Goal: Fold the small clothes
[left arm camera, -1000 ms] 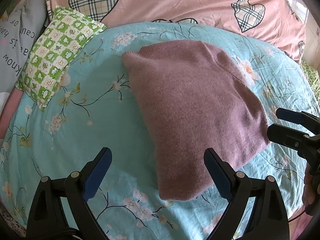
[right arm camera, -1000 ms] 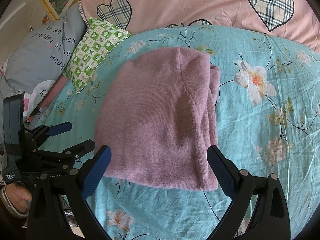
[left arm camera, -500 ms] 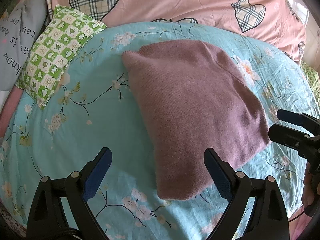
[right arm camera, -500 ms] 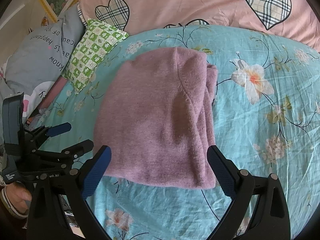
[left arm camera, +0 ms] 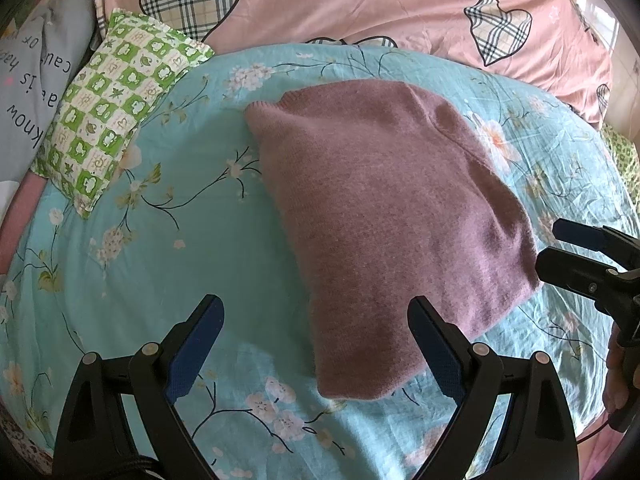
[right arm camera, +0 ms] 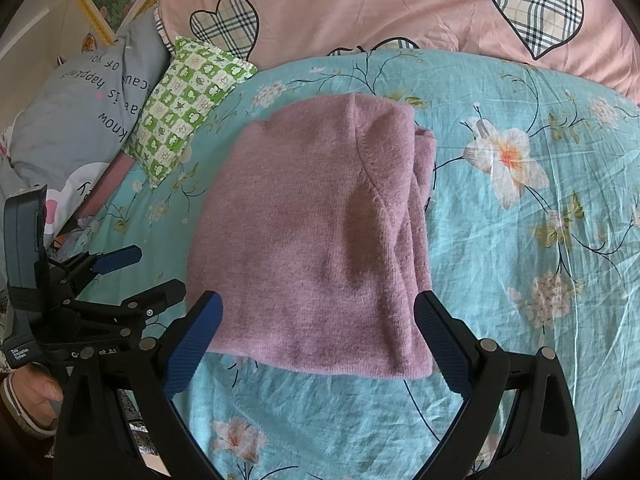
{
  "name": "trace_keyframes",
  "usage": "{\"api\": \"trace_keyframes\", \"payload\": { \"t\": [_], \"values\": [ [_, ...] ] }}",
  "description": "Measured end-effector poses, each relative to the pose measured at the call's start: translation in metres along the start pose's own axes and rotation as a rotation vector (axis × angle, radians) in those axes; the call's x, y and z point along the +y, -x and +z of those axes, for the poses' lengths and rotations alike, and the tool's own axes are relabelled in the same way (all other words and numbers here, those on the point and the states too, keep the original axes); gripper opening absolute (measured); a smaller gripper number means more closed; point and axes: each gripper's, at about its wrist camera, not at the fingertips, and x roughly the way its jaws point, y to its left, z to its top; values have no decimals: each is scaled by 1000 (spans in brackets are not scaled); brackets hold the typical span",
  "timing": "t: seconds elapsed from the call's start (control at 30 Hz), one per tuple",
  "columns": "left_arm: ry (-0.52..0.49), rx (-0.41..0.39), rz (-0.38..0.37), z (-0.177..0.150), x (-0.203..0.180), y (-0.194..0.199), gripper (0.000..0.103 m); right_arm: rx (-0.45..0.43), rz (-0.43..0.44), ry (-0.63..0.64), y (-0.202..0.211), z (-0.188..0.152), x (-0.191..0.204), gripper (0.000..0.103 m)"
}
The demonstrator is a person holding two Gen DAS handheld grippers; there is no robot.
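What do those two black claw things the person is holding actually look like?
Each is black plastic with two angled fingers lined with ribbed blue pads and silver rivets at the joints. The left gripper carries a dark box on top and a small white-lettered label. No sleeves show.

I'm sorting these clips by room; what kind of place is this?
Most likely a bedroom: the folded mauve sweater lies on a bed's floral turquoise sheet, with a green checked pillow and a pink heart-print duvet behind.
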Motion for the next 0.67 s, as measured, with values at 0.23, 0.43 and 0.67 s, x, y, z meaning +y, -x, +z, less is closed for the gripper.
{"api": "trace_keyframes", "payload": {
  "t": [0.23, 0.43, 0.67],
  "values": [
    [9, 0, 3, -1, 4, -1, 93, 5, 0, -2, -3, 2, 0, 96],
    [5, -7, 5, 0, 4, 0, 93, 8, 1, 3, -6, 4, 1, 96],
    [27, 10, 6, 0, 6, -2, 93, 11, -3, -1, -8, 6, 0, 96]
  ]
}}
